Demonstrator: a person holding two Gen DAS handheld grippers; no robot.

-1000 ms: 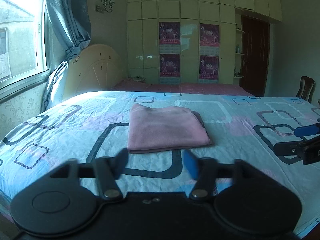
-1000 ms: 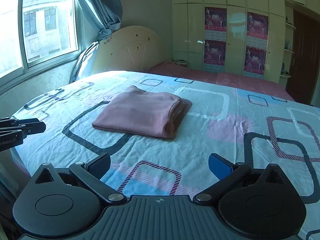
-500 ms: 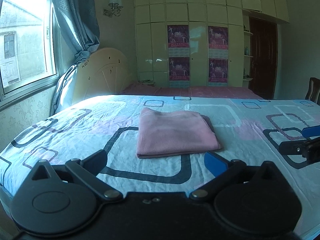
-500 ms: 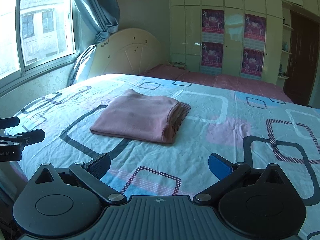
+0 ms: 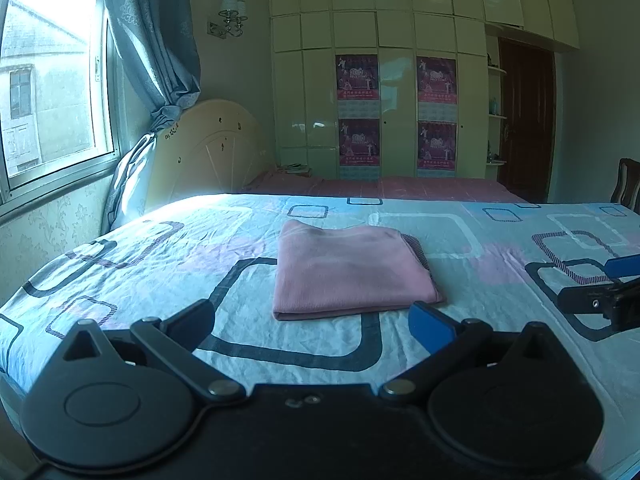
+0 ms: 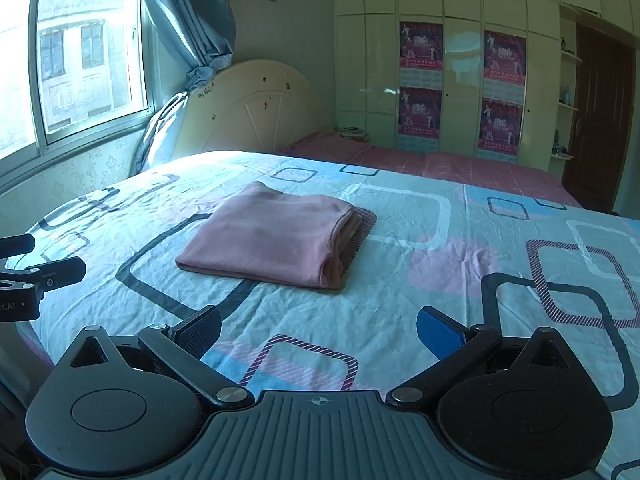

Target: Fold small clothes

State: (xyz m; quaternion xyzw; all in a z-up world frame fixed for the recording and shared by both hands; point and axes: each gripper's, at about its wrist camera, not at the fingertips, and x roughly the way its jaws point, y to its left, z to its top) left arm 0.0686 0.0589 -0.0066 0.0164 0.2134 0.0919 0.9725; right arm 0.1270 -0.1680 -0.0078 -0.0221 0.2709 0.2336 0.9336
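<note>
Bedroom: daylight enters the left window (image 5: 52,92) beside a blue curtain (image 5: 156,40); patterned bed (image 5: 160,248), cream headboard (image 5: 208,148), far wardrobe (image 5: 400,80), dark door (image 5: 524,120) at right.

**Both grippers open, holding nothing**

Left gripper (image 5: 312,322): jaws spread wide, nothing between the pads, level and pointing forward. Right gripper (image 6: 318,330): same, jaws wide apart, nothing held. Each shows side-on at the edge of the other's view, so they sit side by side, well apart, at similar height.
</note>
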